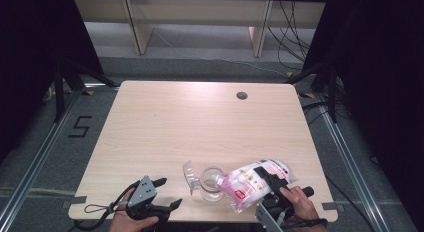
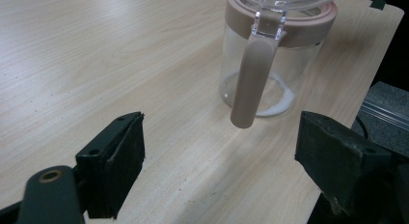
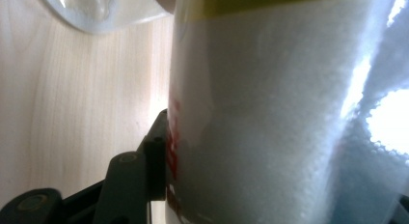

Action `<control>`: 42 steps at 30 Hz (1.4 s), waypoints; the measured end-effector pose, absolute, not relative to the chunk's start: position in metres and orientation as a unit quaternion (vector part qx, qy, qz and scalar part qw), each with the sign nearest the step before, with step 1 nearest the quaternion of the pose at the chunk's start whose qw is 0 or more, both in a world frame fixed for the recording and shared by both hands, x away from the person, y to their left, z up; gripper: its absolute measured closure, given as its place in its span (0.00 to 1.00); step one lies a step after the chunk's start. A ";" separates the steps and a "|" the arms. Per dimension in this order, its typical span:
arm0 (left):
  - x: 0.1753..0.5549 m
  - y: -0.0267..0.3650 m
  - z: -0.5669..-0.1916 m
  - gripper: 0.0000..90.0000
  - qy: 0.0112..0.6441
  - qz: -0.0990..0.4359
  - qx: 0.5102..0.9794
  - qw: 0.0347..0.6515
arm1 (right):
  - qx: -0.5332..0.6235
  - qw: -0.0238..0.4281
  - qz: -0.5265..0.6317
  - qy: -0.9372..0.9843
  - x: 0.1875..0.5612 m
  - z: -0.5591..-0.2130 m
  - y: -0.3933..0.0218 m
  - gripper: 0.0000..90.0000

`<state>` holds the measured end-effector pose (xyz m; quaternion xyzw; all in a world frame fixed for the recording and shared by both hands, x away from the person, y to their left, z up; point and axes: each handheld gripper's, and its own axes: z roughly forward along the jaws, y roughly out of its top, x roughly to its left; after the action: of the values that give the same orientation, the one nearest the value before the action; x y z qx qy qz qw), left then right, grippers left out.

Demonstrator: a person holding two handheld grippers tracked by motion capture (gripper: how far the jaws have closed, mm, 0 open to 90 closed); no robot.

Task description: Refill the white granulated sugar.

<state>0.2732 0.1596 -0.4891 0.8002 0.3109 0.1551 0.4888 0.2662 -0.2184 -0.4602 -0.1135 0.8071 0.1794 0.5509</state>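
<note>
Bag (image 1: 252, 184) of white powder is sitting clamped in the right claw (image 1: 267, 179), tilting down-left with its mouth over the open glass jar (image 1: 212, 183) near the table (image 1: 200, 122) front edge. Jar lid (image 1: 189, 175) is hanging open on the jar's left. Left claw (image 1: 167, 192) is resting apart and empty, left of the jar, jaws pointing toward it.

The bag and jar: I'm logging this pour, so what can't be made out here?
- Bag print: too small in the high view, blurred in the right gripper view.
- Bag mouth: hidden where it overlaps the jar in the high view.
- Jar lid: cut off by the left gripper view's top edge.
- Right tool: far pad hidden behind the bag.
</note>
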 end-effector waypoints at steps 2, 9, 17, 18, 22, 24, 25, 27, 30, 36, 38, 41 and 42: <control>0.274 0.159 -0.490 0.19 0.311 0.153 0.799 0.492 | -0.127 0.556 0.171 0.803 0.266 -0.459 -0.217 0.55; 0.274 0.159 -0.490 0.19 0.312 0.155 0.799 0.490 | -0.150 0.571 0.136 0.795 0.264 -0.458 -0.213 0.55; 0.273 0.159 -0.490 0.19 0.311 0.154 0.799 0.491 | -0.172 0.584 0.111 0.785 0.264 -0.457 -0.211 0.55; 0.273 0.159 -0.490 0.19 0.312 0.153 0.799 0.491 | -0.173 0.583 0.107 0.786 0.264 -0.456 -0.211 0.55; 0.274 0.158 -0.490 0.19 0.311 0.153 0.799 0.491 | -0.176 0.587 0.098 0.784 0.263 -0.456 -0.210 0.55; 0.274 0.159 -0.490 0.19 0.311 0.153 0.799 0.491 | -0.179 0.587 0.095 0.784 0.263 -0.455 -0.210 0.55; 0.273 0.158 -0.490 0.19 0.312 0.153 0.799 0.491 | -0.181 0.588 0.091 0.783 0.263 -0.454 -0.210 0.55; 0.274 0.158 -0.491 0.19 0.312 0.154 0.797 0.493 | -0.181 0.589 0.093 0.782 0.263 -0.454 -0.210 0.55; 0.274 0.159 -0.490 0.19 0.309 0.156 0.801 0.487 | -0.192 0.594 0.085 0.776 0.263 -0.452 -0.209 0.56; 0.274 0.158 -0.491 0.19 0.312 0.153 0.797 0.494 | -0.200 0.597 0.072 0.774 0.262 -0.451 -0.207 0.56; 0.274 0.158 -0.491 0.19 0.312 0.153 0.797 0.494 | -0.205 0.599 0.075 0.771 0.263 -0.450 -0.207 0.56; 0.274 0.158 -0.491 0.19 0.313 0.153 0.796 0.496 | -0.208 0.601 0.070 0.768 0.262 -0.449 -0.207 0.56; 0.274 0.158 -0.491 0.19 0.312 0.153 0.797 0.494 | -0.209 0.602 0.069 0.768 0.262 -0.448 -0.207 0.56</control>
<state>0.2740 0.1585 -0.4910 0.7968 0.3121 0.1534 0.4942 0.2622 -0.2066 -0.4484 -0.2088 0.7676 0.0689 0.6020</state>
